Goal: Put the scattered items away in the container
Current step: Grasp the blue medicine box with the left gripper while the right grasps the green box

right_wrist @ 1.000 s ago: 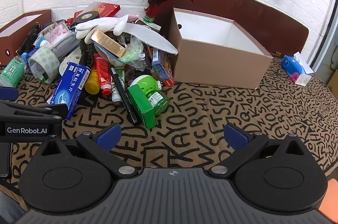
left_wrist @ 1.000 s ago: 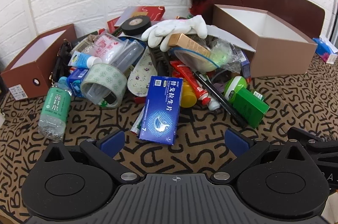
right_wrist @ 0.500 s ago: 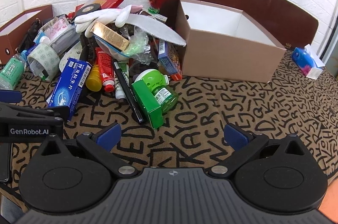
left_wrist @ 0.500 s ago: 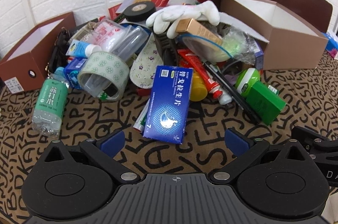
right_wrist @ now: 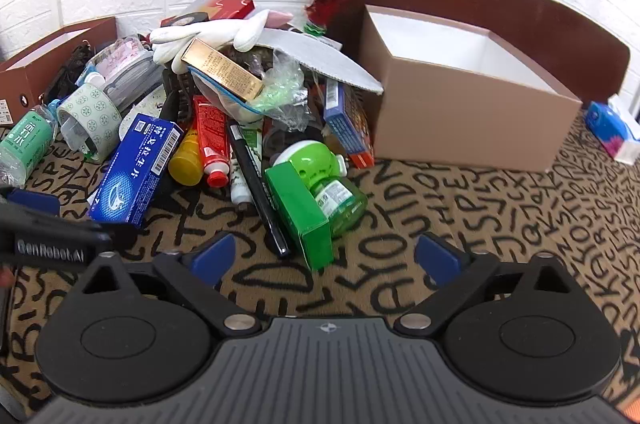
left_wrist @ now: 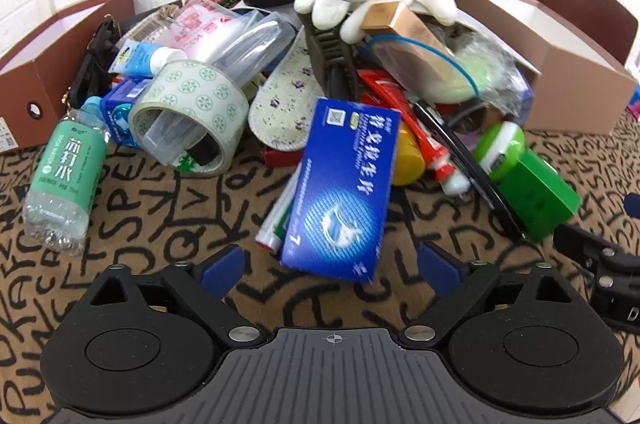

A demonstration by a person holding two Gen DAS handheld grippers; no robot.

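Note:
A pile of loose items lies on the patterned cloth left of an open brown box point(right_wrist: 472, 103). A blue medicine box point(left_wrist: 344, 187) lies at the pile's front; it also shows in the right wrist view point(right_wrist: 134, 171). My left gripper point(left_wrist: 330, 264) is open, its pads just short of that box's near end. My right gripper point(right_wrist: 322, 260) is open and empty, just in front of a green box with a green bottle point(right_wrist: 316, 195). A black pen point(right_wrist: 258, 183), red tube point(right_wrist: 210, 139) and yellow bottle point(right_wrist: 186, 161) lie between.
A tape roll point(left_wrist: 188, 111), a water bottle point(left_wrist: 64, 175), a white glove point(left_wrist: 360, 3) and a gold box point(left_wrist: 404, 31) are in the pile. A second brown box point(left_wrist: 60, 63) stands at the left. A blue tissue pack point(right_wrist: 612, 131) lies at the far right.
Both grippers have moved forward toward the pile. The blue medicine box now sits close between the left gripper's pads; the green box is nearer the right gripper.

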